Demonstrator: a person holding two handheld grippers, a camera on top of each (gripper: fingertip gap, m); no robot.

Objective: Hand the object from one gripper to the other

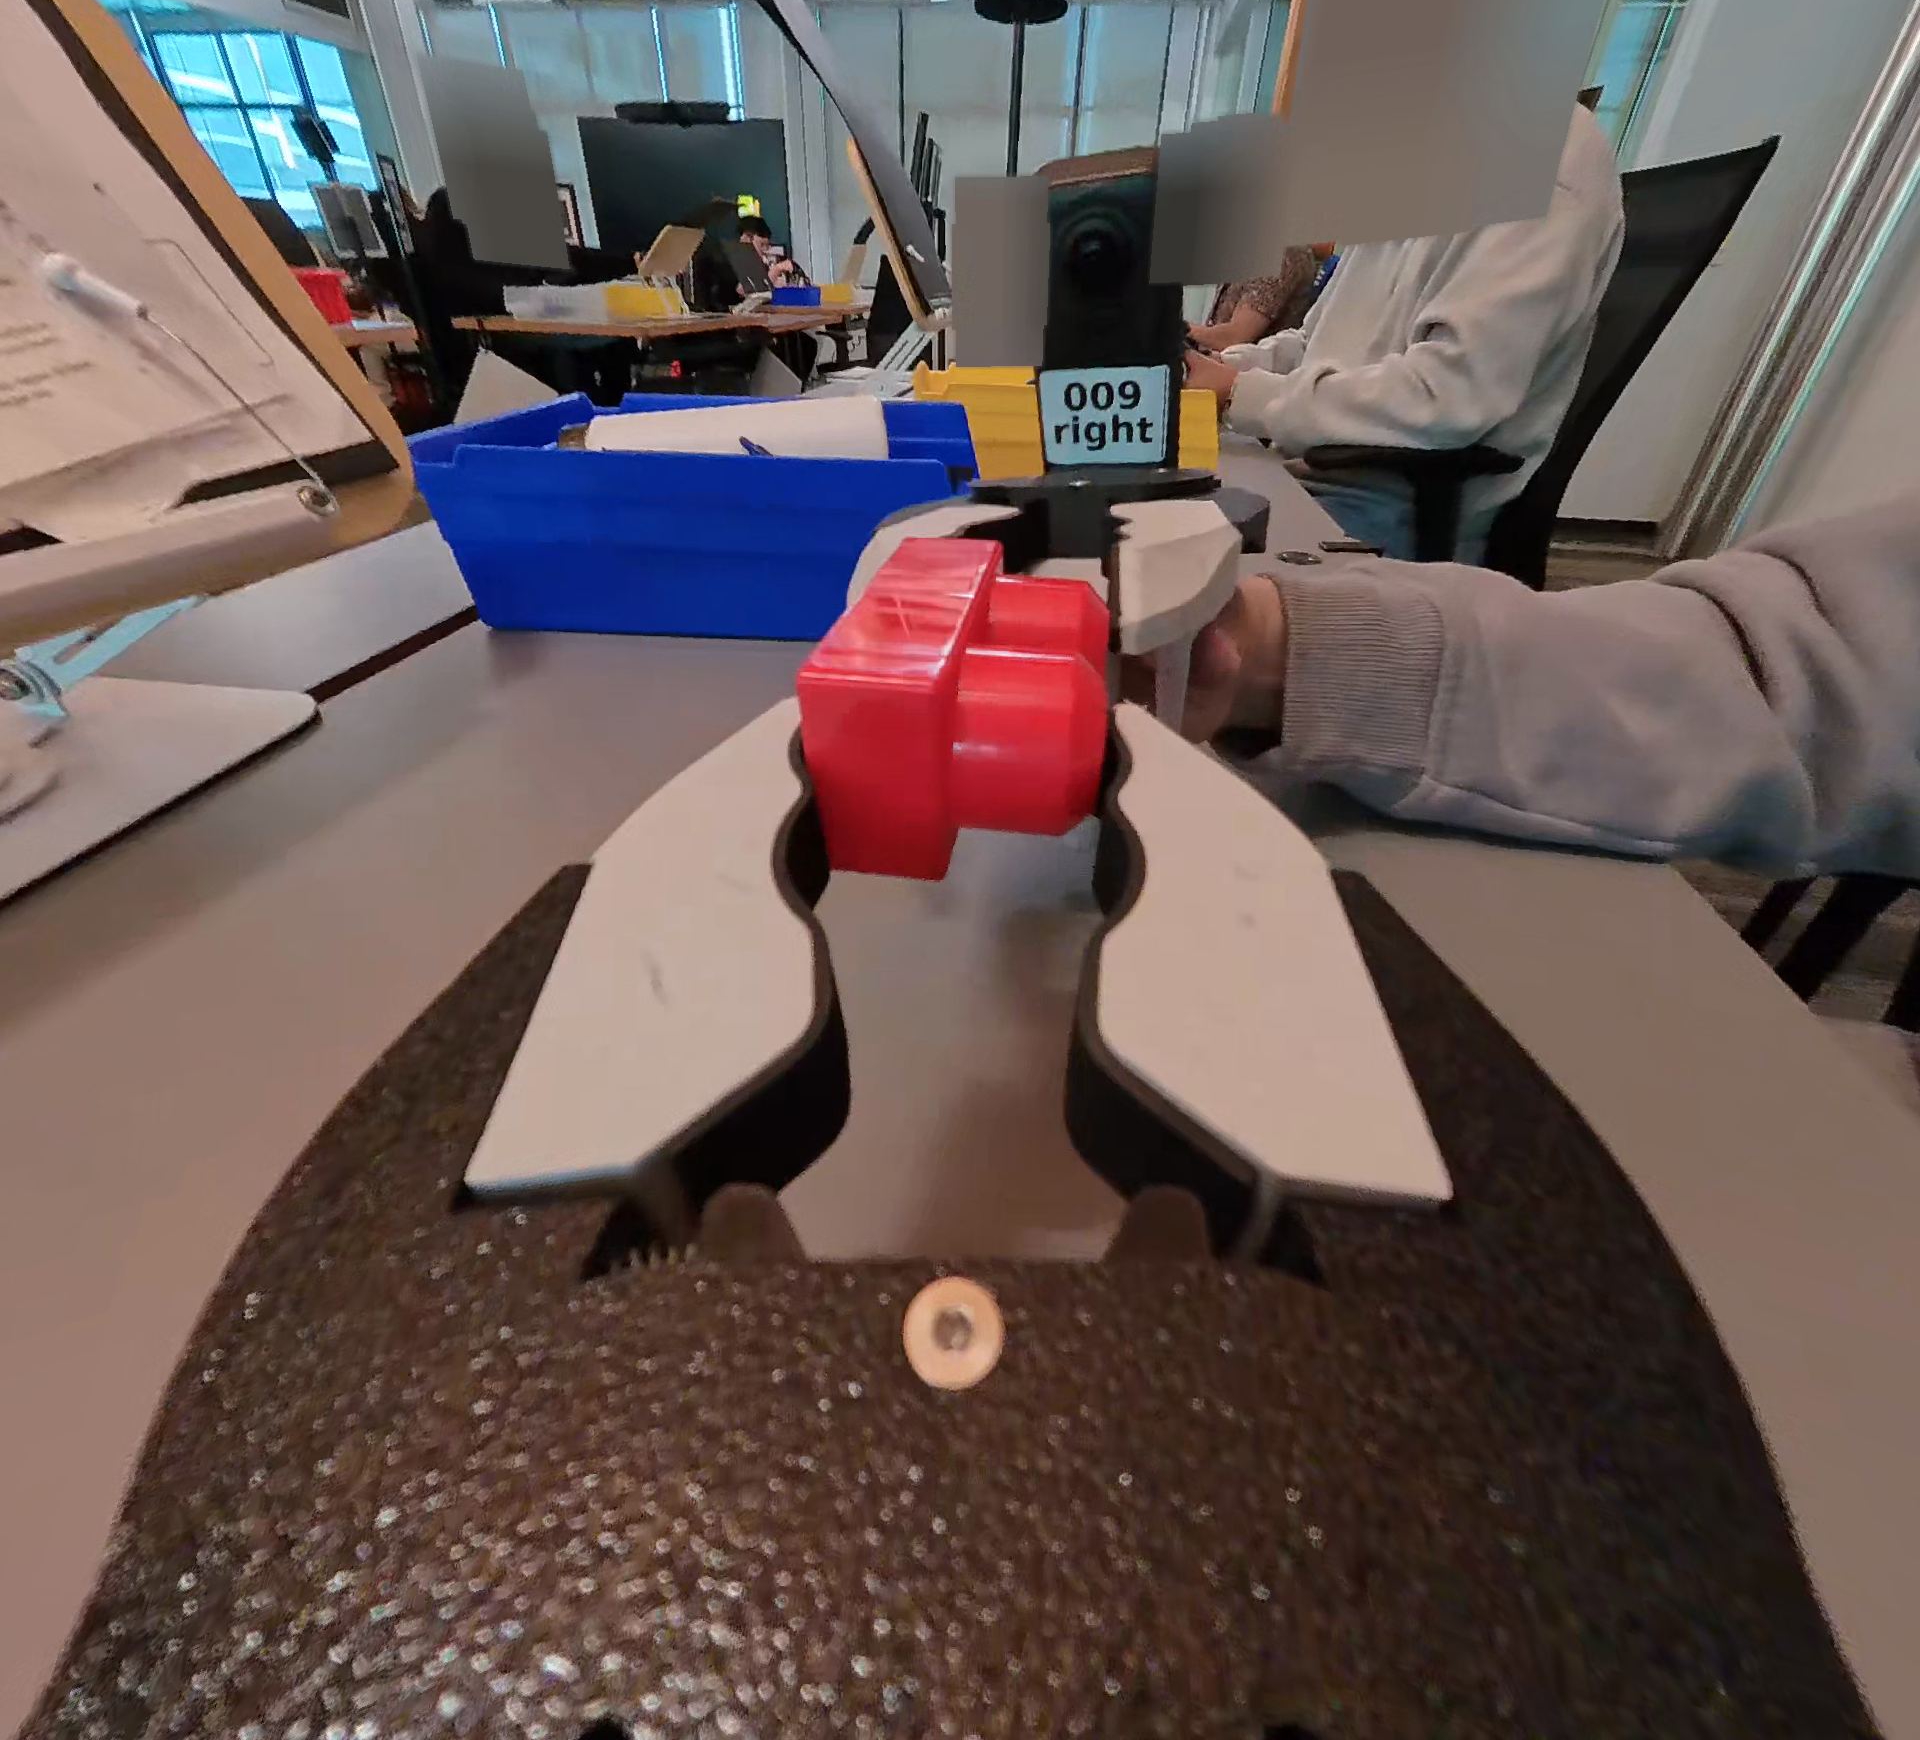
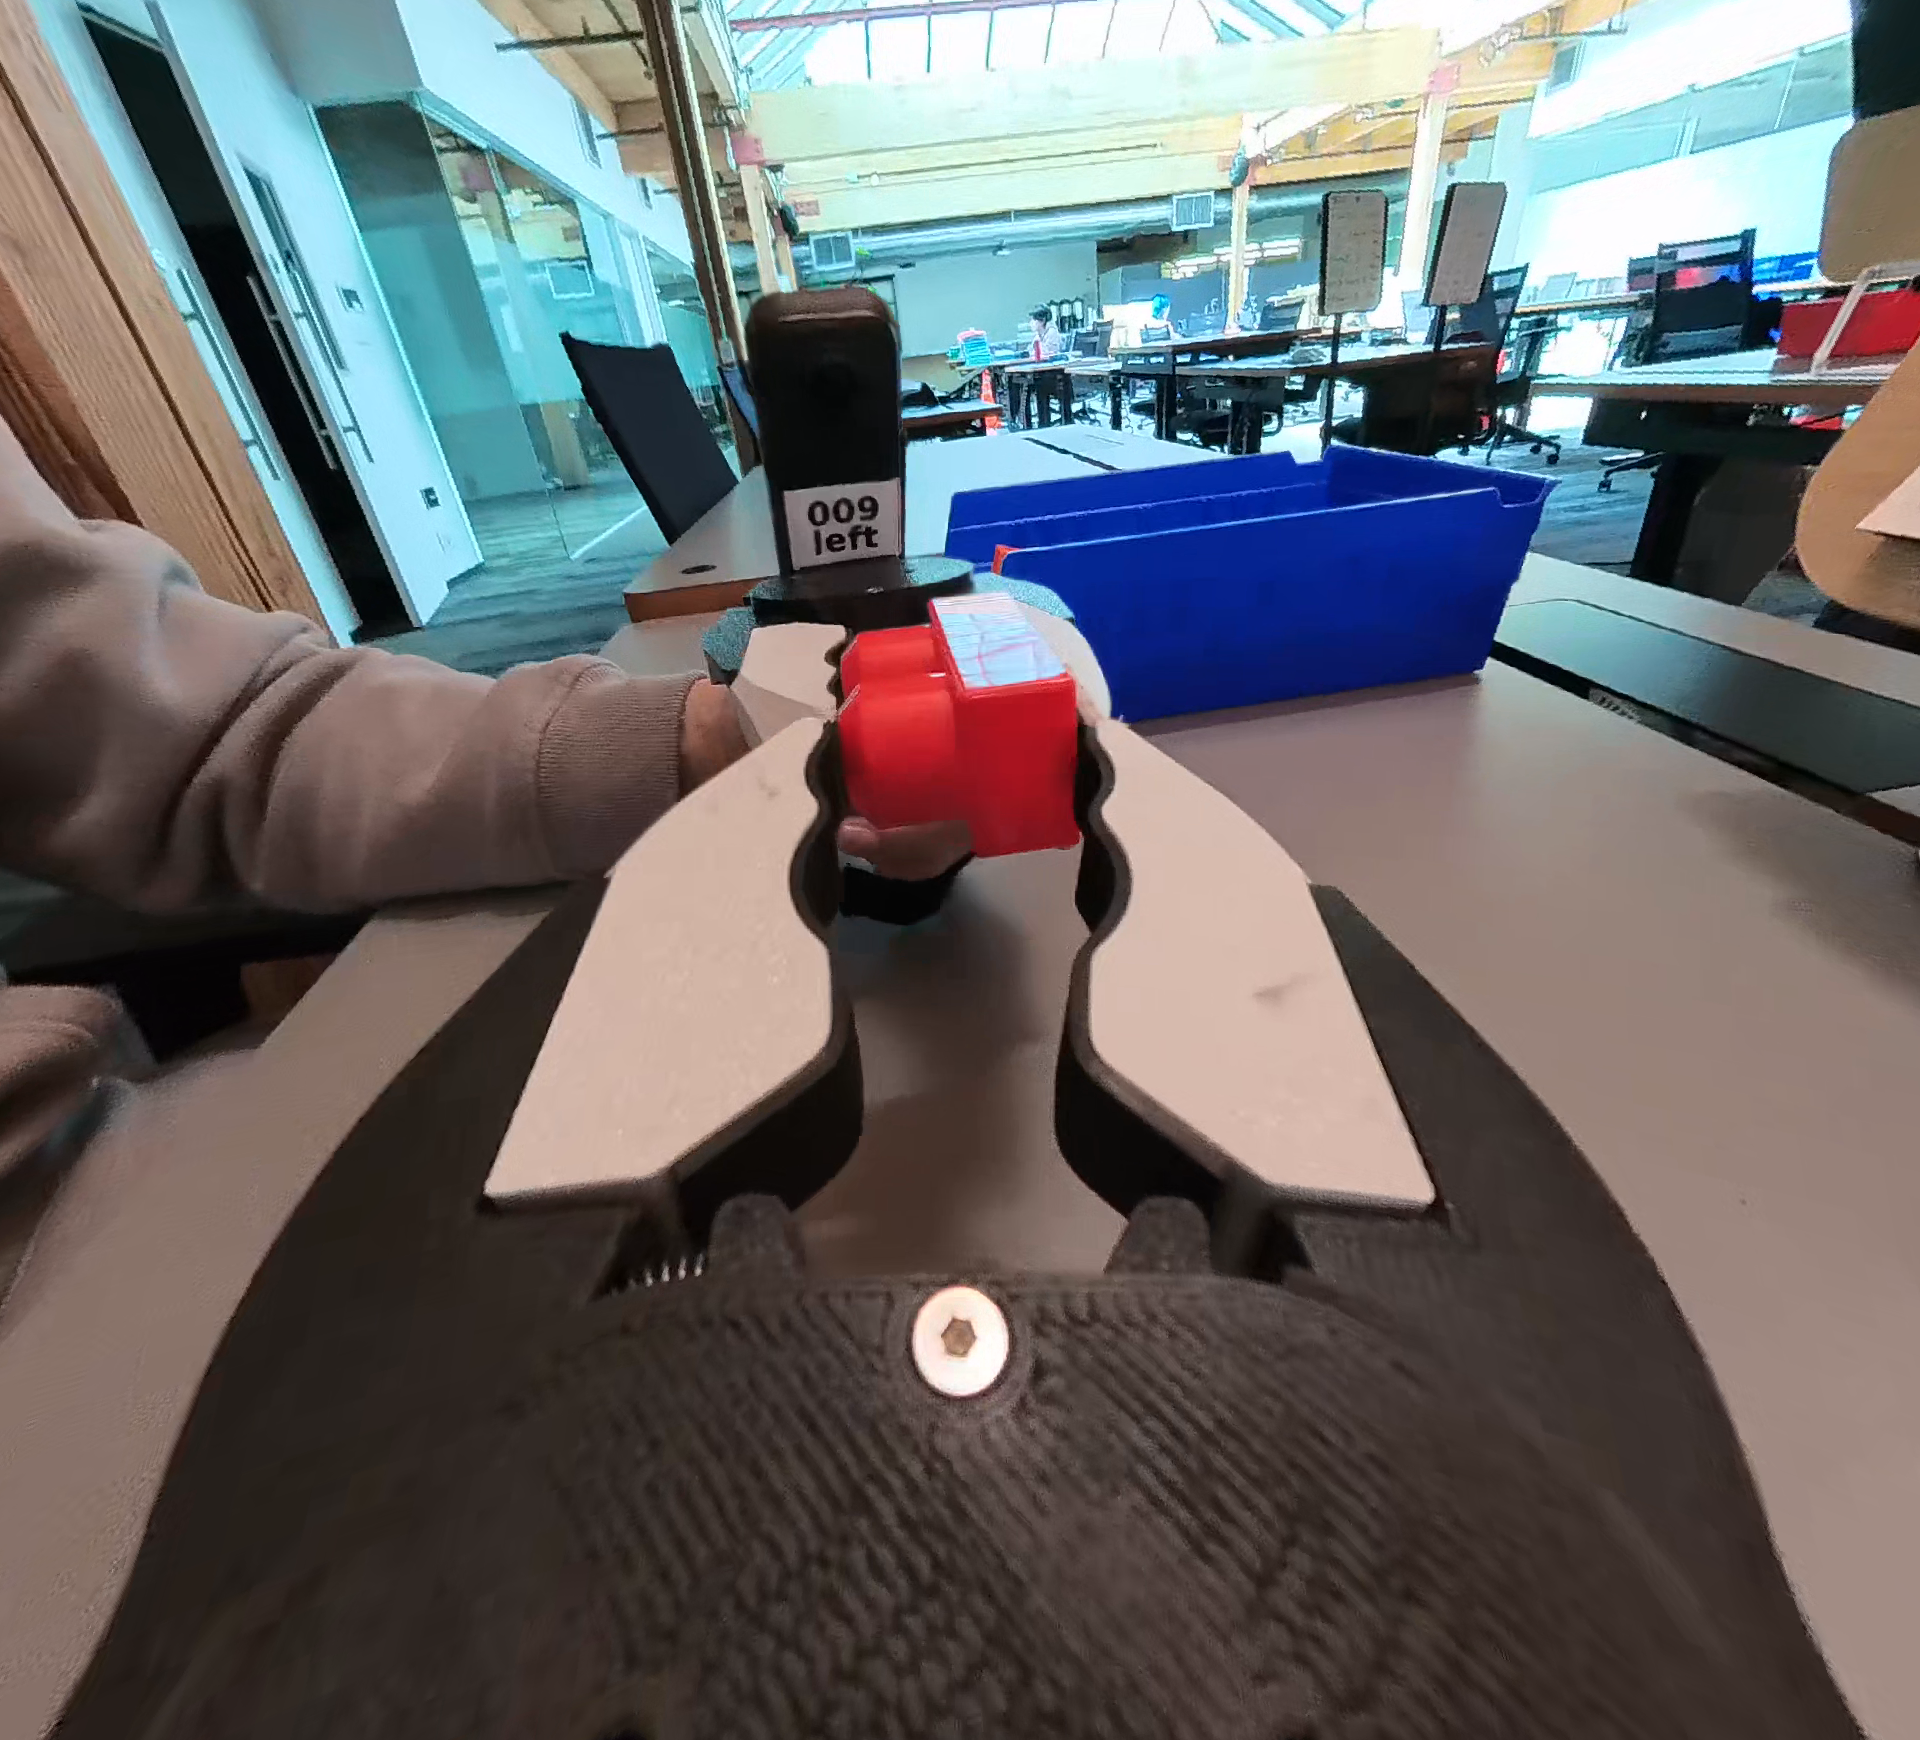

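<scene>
A red plastic block (image 1: 883, 703) with two round studs on one side is held in the air above the grey table (image 1: 364, 859). My left gripper (image 1: 956, 755) is shut on its near end, fingertips pressed on both sides. My right gripper (image 1: 1039, 568) faces it from the far side and clasps the block's other end. In the right wrist view the red block (image 2: 1008, 755) sits between my right gripper's (image 2: 954, 755) fingertips, which touch both sides. My left gripper (image 2: 930, 662) holds on from behind.
A blue bin (image 1: 675, 537) stands on the table behind the block; it also shows in the right wrist view (image 2: 1247, 599). A yellow bin (image 1: 987, 423) sits farther back. A tilted document stand (image 1: 156, 340) is at the left. A seated person (image 1: 1434, 319) is at the right. My two grippers' fingertips are within a few centimetres of each other.
</scene>
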